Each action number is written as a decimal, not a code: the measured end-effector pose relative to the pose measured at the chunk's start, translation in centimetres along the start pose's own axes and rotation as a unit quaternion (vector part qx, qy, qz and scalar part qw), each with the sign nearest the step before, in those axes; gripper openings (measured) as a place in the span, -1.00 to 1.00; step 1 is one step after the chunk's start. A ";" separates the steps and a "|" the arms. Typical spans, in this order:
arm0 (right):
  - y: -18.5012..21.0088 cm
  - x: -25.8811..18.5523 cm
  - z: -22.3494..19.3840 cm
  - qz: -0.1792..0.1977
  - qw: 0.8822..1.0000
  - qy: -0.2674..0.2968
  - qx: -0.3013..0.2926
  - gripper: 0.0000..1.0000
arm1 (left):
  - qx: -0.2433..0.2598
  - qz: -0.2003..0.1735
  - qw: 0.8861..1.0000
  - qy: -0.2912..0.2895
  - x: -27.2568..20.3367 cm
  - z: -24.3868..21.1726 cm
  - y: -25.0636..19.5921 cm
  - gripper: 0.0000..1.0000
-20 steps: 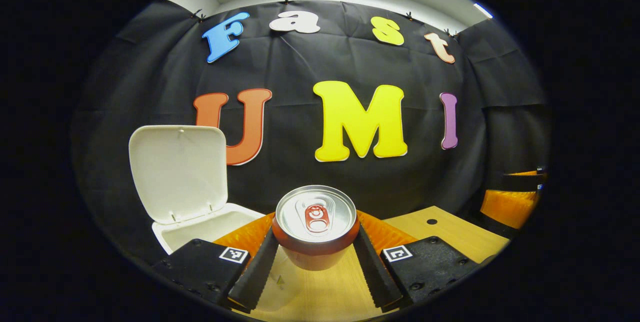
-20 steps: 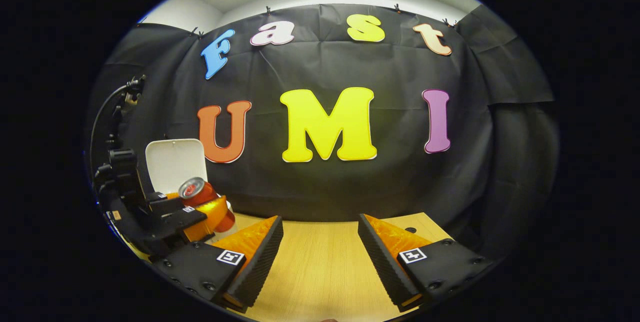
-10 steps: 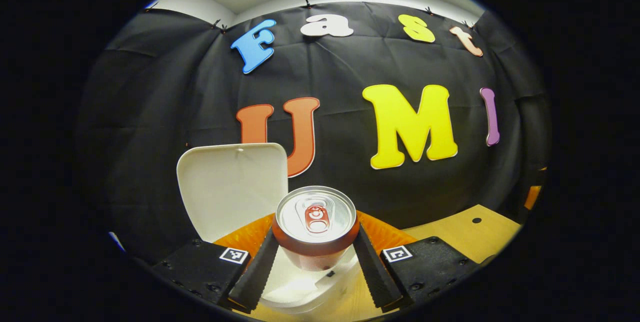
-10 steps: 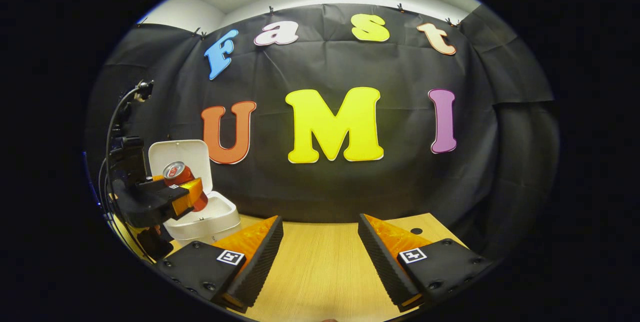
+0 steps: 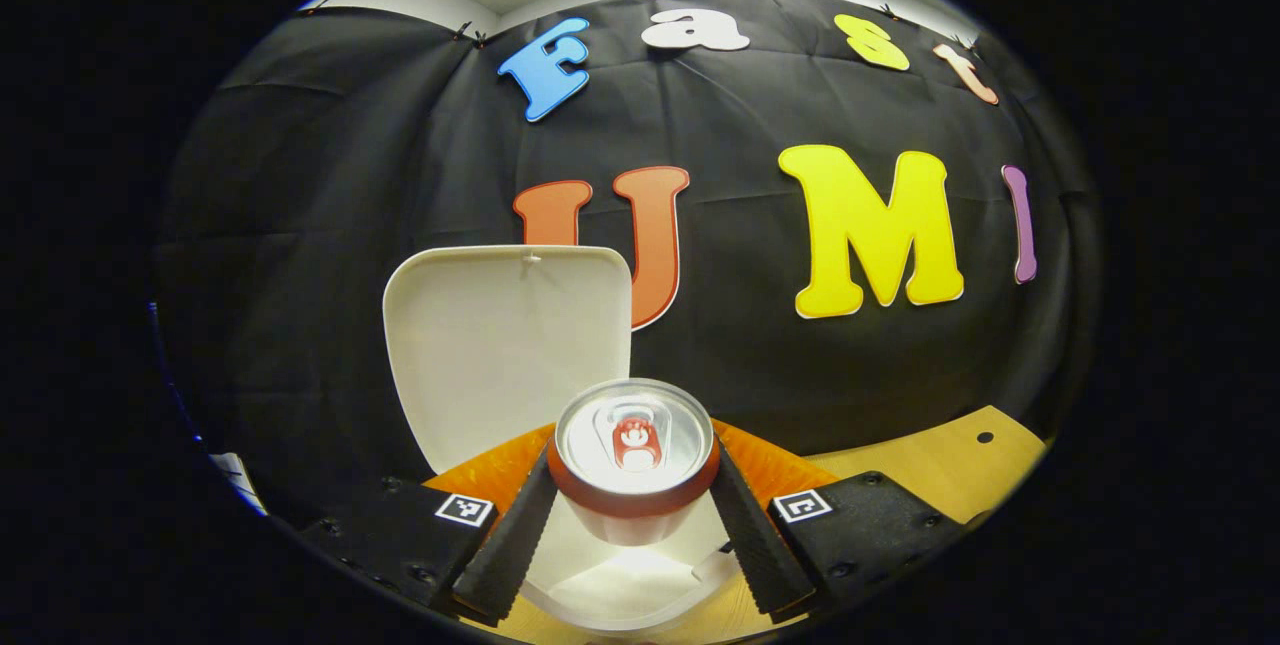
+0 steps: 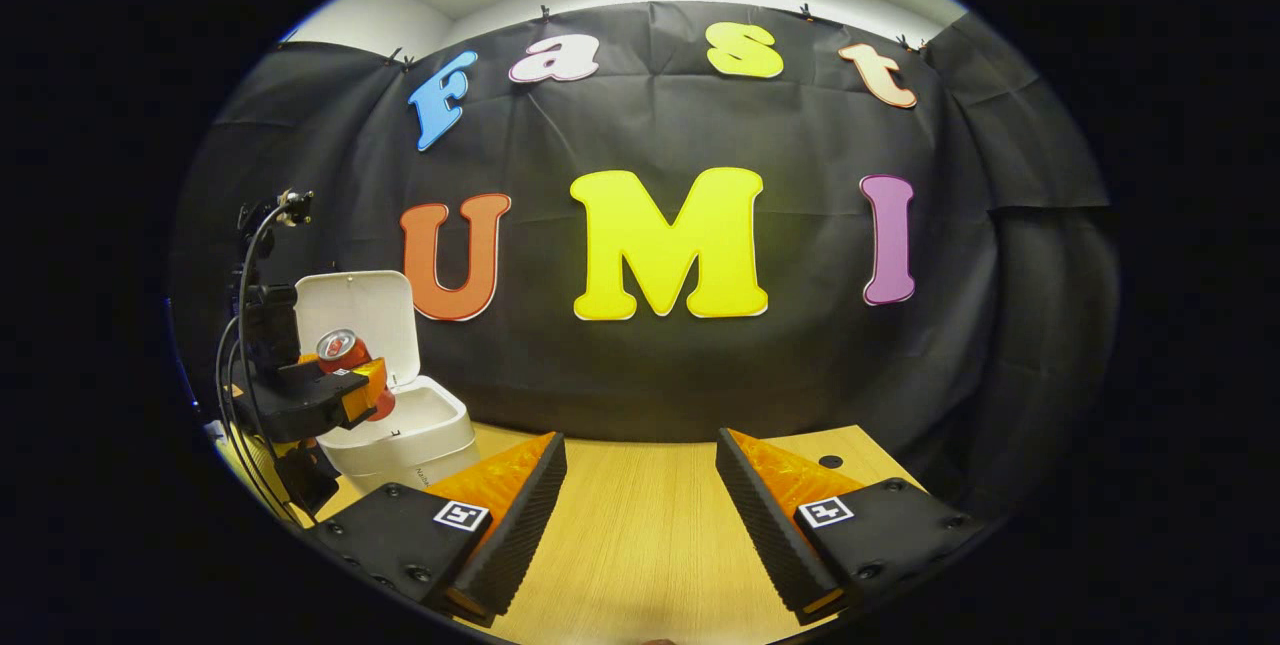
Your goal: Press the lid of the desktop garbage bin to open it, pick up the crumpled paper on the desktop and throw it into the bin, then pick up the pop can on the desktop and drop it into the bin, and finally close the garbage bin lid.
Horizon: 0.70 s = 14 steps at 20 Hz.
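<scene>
My left gripper is shut on the red pop can, both fingers pressing its sides, silver top facing the camera. Below and behind the can stands the white garbage bin with its lid raised upright. In the right gripper view the same bin sits at the far left of the wooden table, with the left gripper holding the can over its open mouth. My right gripper hangs open above the table with nothing between its fingers. The bin's inside is hidden from view.
The wooden table stretches under the right gripper, with a small round hole near its far right corner. Cables rise behind the left gripper at the table's left edge. The black cloth wall closes off the back.
The left gripper has carried the can leftward and over the open bin; the bin and lid now sit directly behind and below the can. The right gripper has stayed in place, open.
</scene>
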State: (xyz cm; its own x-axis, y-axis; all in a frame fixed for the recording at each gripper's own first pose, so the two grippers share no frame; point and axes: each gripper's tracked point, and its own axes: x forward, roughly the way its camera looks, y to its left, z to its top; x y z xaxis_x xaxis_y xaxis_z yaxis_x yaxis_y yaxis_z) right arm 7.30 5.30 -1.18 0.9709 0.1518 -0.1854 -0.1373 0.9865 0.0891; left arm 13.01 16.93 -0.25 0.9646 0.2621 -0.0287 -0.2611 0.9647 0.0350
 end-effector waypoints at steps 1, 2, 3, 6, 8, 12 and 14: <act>0.1 0.0 0.0 0.002 1.000 0.001 -0.001 0.92 | -0.001 0.003 1.000 0.002 0.0 0.0 0.1 0.75; 0.2 0.0 0.0 0.004 1.000 0.001 -0.001 0.92 | -0.003 0.005 1.000 0.003 -0.1 0.0 0.3 0.81; 0.2 0.0 0.0 0.006 1.000 0.002 -0.001 0.92 | -0.006 0.005 1.000 0.002 -0.3 0.0 0.4 0.82; 0.3 -0.1 0.0 0.012 1.000 0.003 -0.001 0.92 | -0.007 0.004 1.000 -0.001 -0.7 1.0 0.5 0.84; 0.2 -0.2 0.4 0.014 1.000 -0.002 0.002 0.92 | -0.008 0.003 1.000 -0.008 -1.0 2.4 0.7 0.84; -0.1 -0.5 0.8 0.016 1.000 -0.002 0.002 0.87 | -0.005 -0.003 1.000 -0.024 -0.9 5.5 1.1 0.84; -0.5 -1.0 1.4 0.012 1.000 -0.008 -0.001 0.87 | -0.004 -0.010 1.000 -0.030 -0.5 7.2 1.2 0.83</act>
State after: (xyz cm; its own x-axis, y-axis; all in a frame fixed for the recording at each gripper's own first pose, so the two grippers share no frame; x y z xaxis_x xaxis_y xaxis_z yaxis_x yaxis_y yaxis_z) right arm 6.71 4.60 0.34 0.9702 0.1752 -0.1676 -0.1618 0.9826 0.0907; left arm 12.47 17.74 6.95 0.9700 0.2414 0.0300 -0.2422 0.9698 0.0279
